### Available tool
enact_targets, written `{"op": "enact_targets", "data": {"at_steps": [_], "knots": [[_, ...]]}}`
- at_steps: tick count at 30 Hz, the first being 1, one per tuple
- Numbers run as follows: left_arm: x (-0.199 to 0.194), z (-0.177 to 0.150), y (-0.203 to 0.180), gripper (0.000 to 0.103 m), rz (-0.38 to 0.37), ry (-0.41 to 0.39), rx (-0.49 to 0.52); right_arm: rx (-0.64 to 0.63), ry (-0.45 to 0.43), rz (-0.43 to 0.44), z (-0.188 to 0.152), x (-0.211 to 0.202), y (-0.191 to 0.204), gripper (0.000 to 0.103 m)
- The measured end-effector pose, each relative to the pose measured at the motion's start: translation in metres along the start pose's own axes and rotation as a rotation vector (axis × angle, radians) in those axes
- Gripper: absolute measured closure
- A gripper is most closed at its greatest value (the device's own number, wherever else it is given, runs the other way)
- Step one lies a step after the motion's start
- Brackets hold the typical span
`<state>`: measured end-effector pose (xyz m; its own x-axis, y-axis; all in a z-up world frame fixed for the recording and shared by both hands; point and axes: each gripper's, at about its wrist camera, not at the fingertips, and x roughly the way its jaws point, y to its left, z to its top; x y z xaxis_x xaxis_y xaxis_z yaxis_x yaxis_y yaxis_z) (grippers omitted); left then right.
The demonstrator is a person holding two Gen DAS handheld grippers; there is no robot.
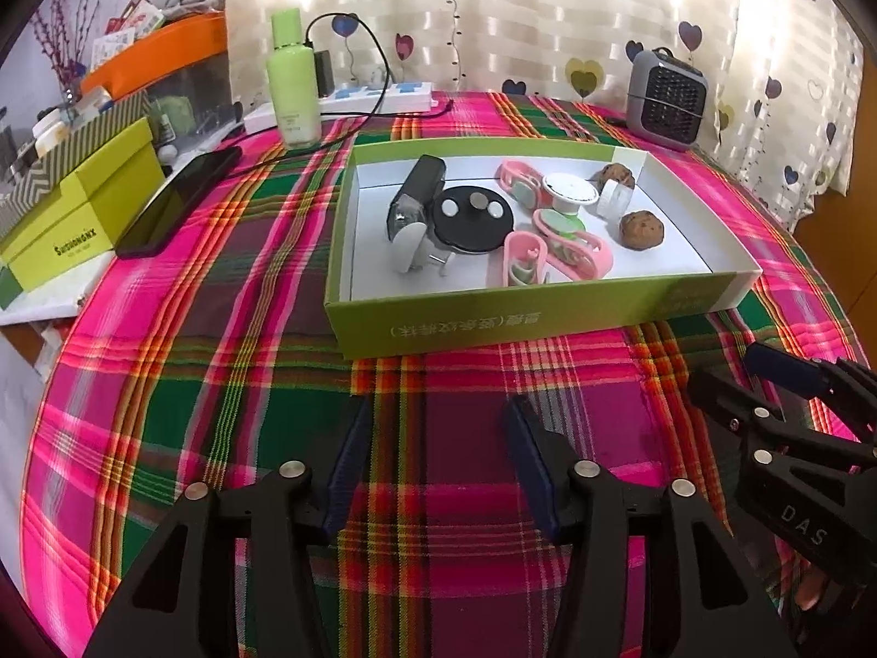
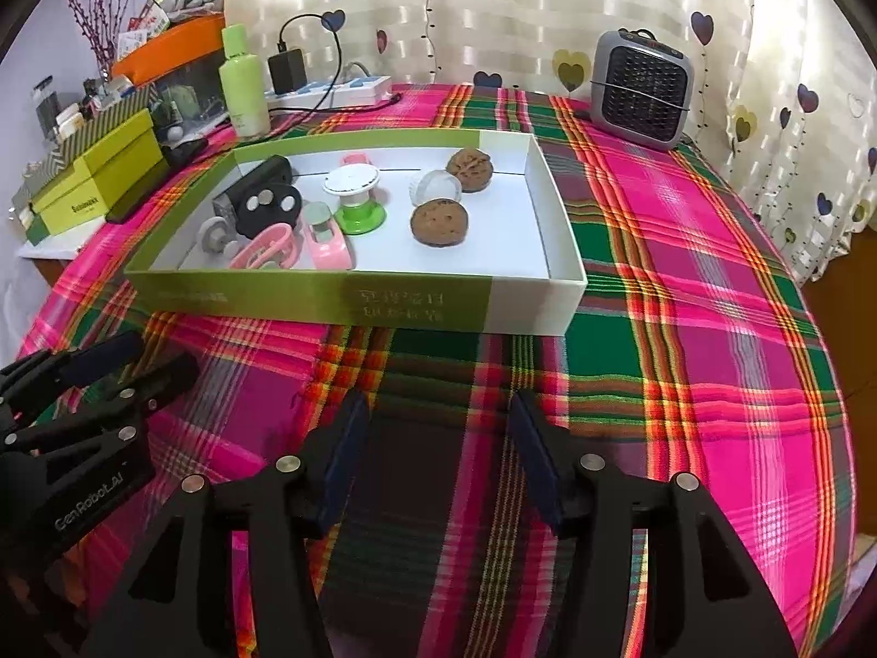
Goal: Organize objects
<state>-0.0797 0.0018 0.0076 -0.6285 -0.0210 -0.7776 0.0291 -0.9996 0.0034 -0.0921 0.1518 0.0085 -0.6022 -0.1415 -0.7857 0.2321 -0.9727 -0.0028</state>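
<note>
Black gripper body at right (image 1: 803, 521): letters "DAS".
Black gripper body at left (image 2: 87, 510): name "GenRobot.AI".
Yellow-green box (image 1: 82, 208): a dark word on its side, too small to read surely.
Green tray front wall (image 1: 466, 323): pale signs, upside down, not readable.

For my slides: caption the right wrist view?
Open right gripper hovers over plaid cloth before a green box of trinkets.

Green bottle (image 1: 293, 79), grey heater (image 1: 666, 96), black phone (image 1: 178, 200), power strip (image 1: 383, 94)
</note>
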Motion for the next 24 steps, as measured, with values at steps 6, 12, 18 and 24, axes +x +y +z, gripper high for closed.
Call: {"op": "enact_targets", "data": {"at_steps": [6, 12, 18, 24], "knots": [[0.002, 0.002, -0.004, 0.039, -0.013, 0.008, 0.013, 0.028, 0.008, -0.031, 0.0, 0.001, -0.005, 0.036], [0.004, 0.003, -0.007, 0.032, -0.006, 0.012, 0.005, 0.044, 0.013, -0.044, 0.0, 0.002, -0.01, 0.032], [0.006, 0.003, -0.011, 0.03, -0.004, 0.013, 0.005, 0.05, 0.02, -0.046, 0.002, 0.004, -0.015, 0.024], [0.006, 0.004, -0.01, 0.03, -0.003, 0.013, 0.007, 0.05, 0.021, -0.047, 0.002, 0.004, -0.014, 0.024]]}}
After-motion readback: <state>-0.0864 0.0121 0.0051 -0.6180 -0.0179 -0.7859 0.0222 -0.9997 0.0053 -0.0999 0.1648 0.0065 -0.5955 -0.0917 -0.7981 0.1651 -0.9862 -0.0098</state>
